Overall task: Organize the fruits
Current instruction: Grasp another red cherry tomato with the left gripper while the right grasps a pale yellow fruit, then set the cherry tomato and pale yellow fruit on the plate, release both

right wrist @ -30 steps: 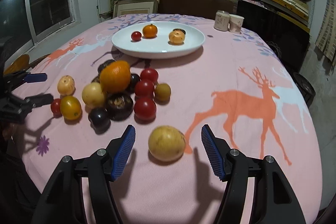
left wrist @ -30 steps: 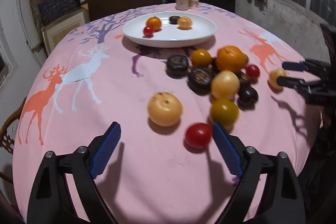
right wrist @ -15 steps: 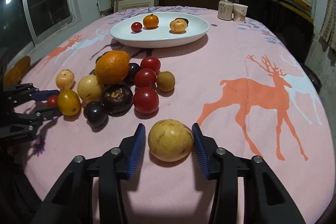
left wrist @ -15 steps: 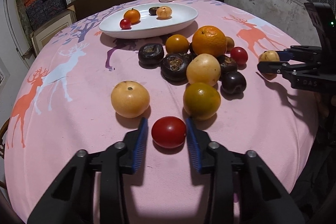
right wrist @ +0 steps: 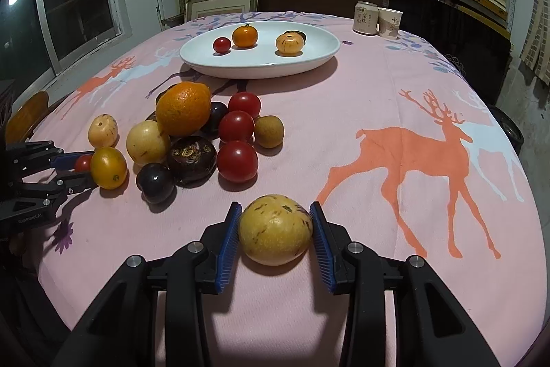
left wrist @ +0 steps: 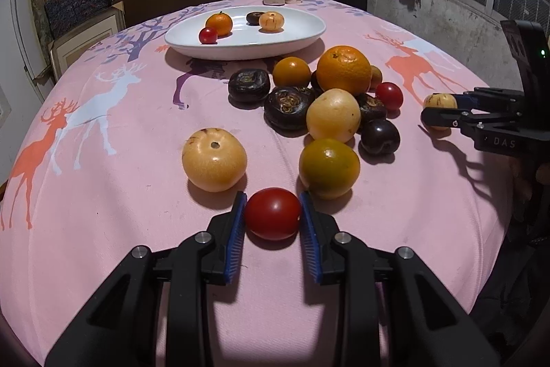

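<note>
With both jaws clamped, left gripper (left wrist: 273, 217) on the red tomato (left wrist: 272, 213) and right gripper (right wrist: 275, 229) on the speckled yellow fruit (right wrist: 275, 229), lift each straight up before carrying it toward the white plate (left wrist: 299, 35) near the worktop's far edge.

From each wrist we look low and close along the fingers, tilted down across the pink tablecloth (left wrist: 103, 195). Both views share the fruit pile (right wrist: 192, 140), the white plate (left wrist: 302, 36) and back shelves.

Fruit pile (left wrist: 330, 105) blocks the way to plate (left wrist: 309, 33).
</note>
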